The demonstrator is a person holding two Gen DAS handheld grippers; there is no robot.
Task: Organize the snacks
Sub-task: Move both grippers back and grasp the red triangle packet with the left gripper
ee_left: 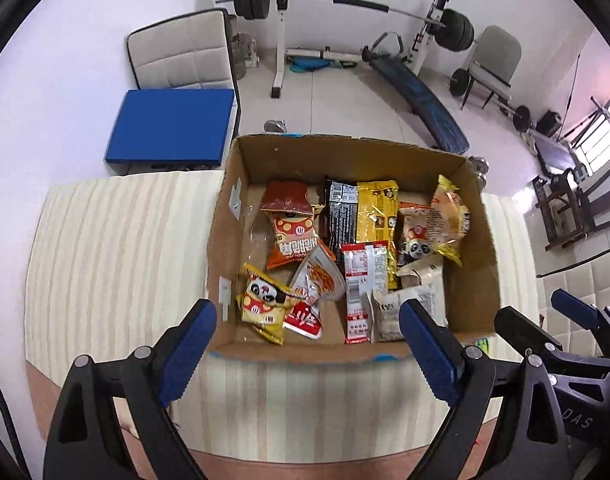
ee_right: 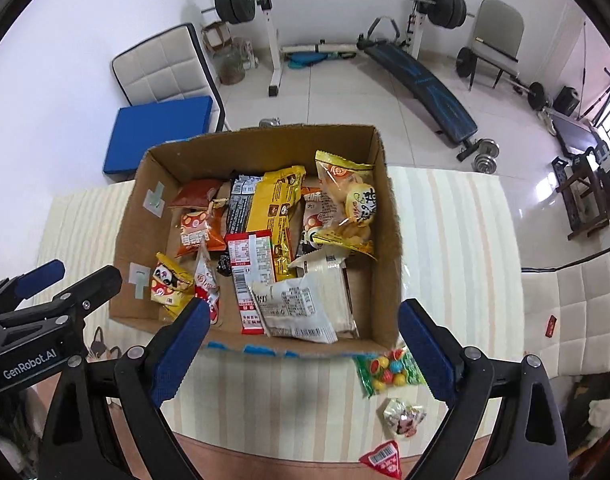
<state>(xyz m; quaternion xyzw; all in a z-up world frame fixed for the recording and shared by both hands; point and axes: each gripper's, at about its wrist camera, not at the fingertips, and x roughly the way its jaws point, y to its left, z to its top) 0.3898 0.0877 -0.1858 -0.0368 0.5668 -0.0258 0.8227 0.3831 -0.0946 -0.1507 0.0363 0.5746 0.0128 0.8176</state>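
Note:
An open cardboard box [ee_left: 477, 240] [ee_right: 389, 248] stands on the striped table and holds several snack packets: an orange chip bag [ee_left: 295, 236], a yellow-black packet [ee_right: 275, 208], a red-white packet [ee_right: 251, 276], a white packet [ee_right: 295, 306] and a yellow puff bag [ee_right: 347, 200]. On the table by the box's near right corner lie a green candy bag [ee_right: 387, 372], a small clear wrapped snack [ee_right: 403, 416] and a red triangular packet [ee_right: 383, 458]. My left gripper [ee_left: 309, 354] is open and empty before the box's near wall. My right gripper [ee_right: 301, 352] is open and empty, just left of the candy bag.
The striped tablecloth [ee_left: 117, 260] covers the table left and right of the box. A white padded chair [ee_right: 577, 308] is at the right with a small red item [ee_right: 551, 326] on it. Gym gear and a blue mat [ee_left: 173, 126] lie beyond.

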